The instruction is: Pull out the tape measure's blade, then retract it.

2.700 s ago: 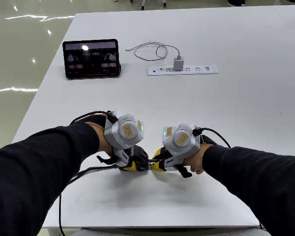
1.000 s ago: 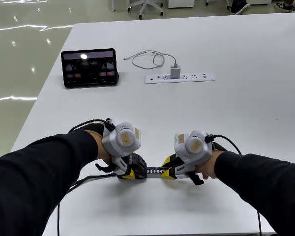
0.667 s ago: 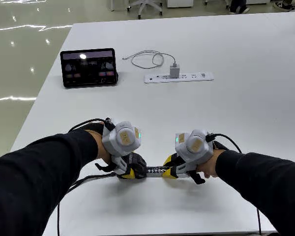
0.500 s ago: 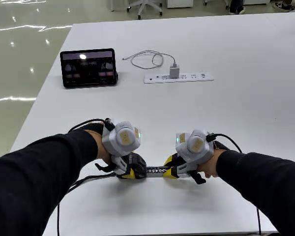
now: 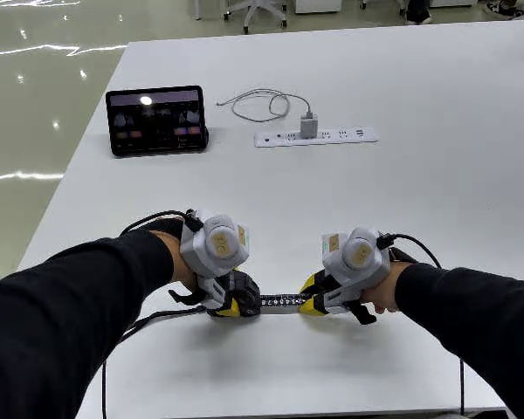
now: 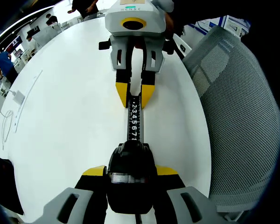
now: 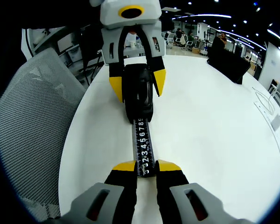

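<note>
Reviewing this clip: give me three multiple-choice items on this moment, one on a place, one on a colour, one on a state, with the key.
1. Where does the tablet lie in the head view?
A. left of the power strip
B. right of it
C. on top of it

2. What colour are the fingertips of the right hand-held gripper?
A. red
B. yellow
C. blue

3. What state is the blade in?
A. fully retracted
B. partly out, stretched from the case to the right hand-held gripper
C. lying loose on the table

Key:
1 A: the tablet sits to the strip's left.
2 B: both tips show yellow in the right gripper view.
3 B: the numbered blade runs from the case, clamped in the left hand-held gripper, to the right one's closed tips.
</note>
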A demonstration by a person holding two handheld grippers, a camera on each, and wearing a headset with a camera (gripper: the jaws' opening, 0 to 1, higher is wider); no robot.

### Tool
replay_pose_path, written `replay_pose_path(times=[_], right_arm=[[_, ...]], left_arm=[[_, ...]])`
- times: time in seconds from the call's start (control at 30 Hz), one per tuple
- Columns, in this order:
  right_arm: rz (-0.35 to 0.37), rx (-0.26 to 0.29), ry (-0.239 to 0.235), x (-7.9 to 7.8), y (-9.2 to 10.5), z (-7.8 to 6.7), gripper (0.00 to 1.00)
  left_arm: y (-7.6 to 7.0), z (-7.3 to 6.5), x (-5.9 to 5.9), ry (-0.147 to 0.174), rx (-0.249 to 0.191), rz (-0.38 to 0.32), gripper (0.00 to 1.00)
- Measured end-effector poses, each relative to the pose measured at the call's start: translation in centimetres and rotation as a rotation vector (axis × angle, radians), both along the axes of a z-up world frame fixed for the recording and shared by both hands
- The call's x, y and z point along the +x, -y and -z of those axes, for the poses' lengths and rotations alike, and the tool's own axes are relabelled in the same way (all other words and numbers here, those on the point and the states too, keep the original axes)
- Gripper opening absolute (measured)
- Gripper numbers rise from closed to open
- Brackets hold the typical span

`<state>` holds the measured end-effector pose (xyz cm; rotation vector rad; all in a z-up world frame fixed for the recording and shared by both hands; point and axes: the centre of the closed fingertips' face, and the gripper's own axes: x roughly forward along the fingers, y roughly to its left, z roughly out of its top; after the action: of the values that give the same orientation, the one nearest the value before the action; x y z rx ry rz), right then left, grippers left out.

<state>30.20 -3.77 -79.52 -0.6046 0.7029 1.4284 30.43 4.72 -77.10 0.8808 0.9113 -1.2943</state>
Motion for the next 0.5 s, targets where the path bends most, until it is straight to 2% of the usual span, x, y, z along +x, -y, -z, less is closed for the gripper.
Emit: replay_pose_path(times=[0.5], right_arm=[[0.01,-0.003,-0.004,0.0,1.3,-0.1,0.1]], left_arm=[[0.0,0.0,0.0,-0.001,0.001,-0.001,0.33]])
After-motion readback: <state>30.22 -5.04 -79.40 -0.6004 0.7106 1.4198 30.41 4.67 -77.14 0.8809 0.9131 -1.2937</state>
